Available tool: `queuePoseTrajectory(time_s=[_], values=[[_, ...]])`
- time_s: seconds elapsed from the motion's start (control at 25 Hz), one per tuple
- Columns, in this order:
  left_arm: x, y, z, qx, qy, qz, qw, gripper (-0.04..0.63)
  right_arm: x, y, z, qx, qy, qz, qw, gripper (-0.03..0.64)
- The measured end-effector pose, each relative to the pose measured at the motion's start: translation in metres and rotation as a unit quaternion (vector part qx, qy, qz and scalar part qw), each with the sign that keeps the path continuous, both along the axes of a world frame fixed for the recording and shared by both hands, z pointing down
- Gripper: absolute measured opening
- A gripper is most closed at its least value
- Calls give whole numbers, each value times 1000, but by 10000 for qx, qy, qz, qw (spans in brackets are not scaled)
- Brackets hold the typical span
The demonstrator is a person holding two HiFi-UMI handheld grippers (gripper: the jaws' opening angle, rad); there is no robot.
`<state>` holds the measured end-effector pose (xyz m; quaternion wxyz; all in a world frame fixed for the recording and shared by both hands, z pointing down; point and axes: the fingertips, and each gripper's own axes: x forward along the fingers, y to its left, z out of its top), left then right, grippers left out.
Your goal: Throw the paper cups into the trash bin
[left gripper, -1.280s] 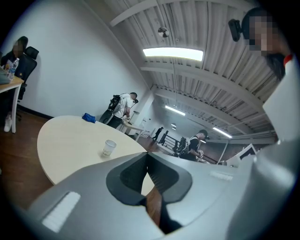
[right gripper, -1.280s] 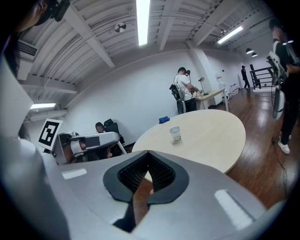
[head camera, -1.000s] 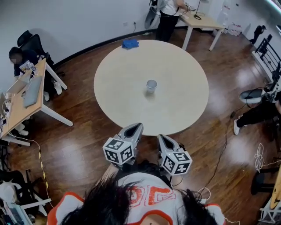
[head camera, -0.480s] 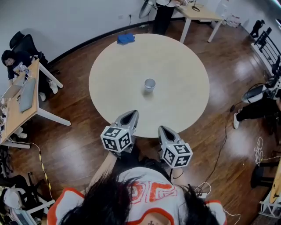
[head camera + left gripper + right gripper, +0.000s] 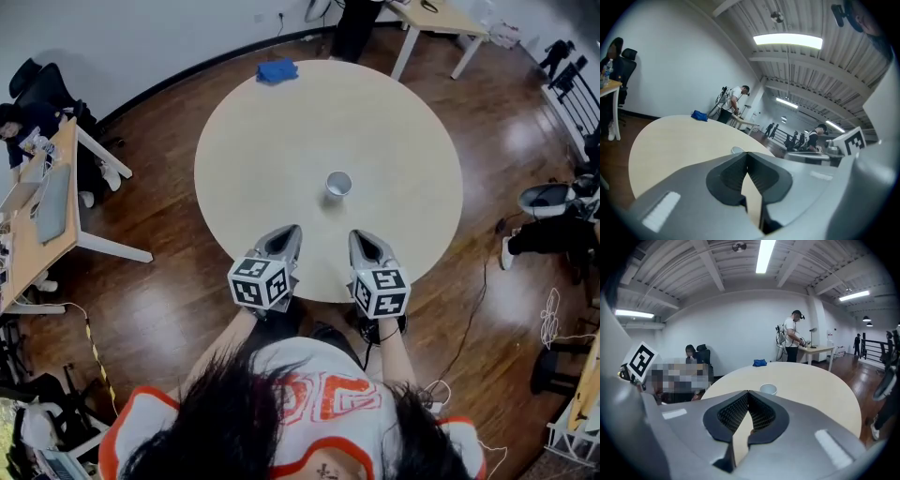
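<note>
The round beige table [image 5: 262, 122] spreads ahead. At its 6 o'clock edge hover the left gripper [image 5: 284, 234] and right gripper [image 5: 362, 238], both with jaws together and empty. The small white paper cup [image 5: 337, 184] stands upright near the table's centre. This looks like the approach step: next, one gripper's jaws must part as it reaches toward 12 o'clock.

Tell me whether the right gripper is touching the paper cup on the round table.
Apart. The head view shows bare table between the right gripper, at the table's near edge, and the paper cup near its middle.
</note>
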<state>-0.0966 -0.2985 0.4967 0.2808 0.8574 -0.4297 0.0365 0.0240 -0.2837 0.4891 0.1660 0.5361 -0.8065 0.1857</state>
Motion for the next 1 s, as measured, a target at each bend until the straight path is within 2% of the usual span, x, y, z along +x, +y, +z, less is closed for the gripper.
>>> queuePoseTrajectory(time_s=[0.2,0.28,0.36,0.52,0.8,1.0], values=[[5,-8,17,-108,-72,249,9996,0,-9,-50,26,-183,405,-163,9989,3],[5,-13,23,-197,-20,347,9992,0,-16,-66,39,-356,531,-370,9973,70],[6,-19,31,-310,-8,480,9984,0,-22,-81,52,-499,728,-523,9947,87],[8,-23,44,-388,-132,816,9958,0,-26,-105,79,-700,1350,-714,9858,87],[17,-26,58,-392,-346,1198,9914,0,-32,-125,111,-1160,2134,-985,9650,95],[20,-28,58,-349,-355,1334,9898,0,-29,-127,123,-1412,2389,-996,9555,89]])
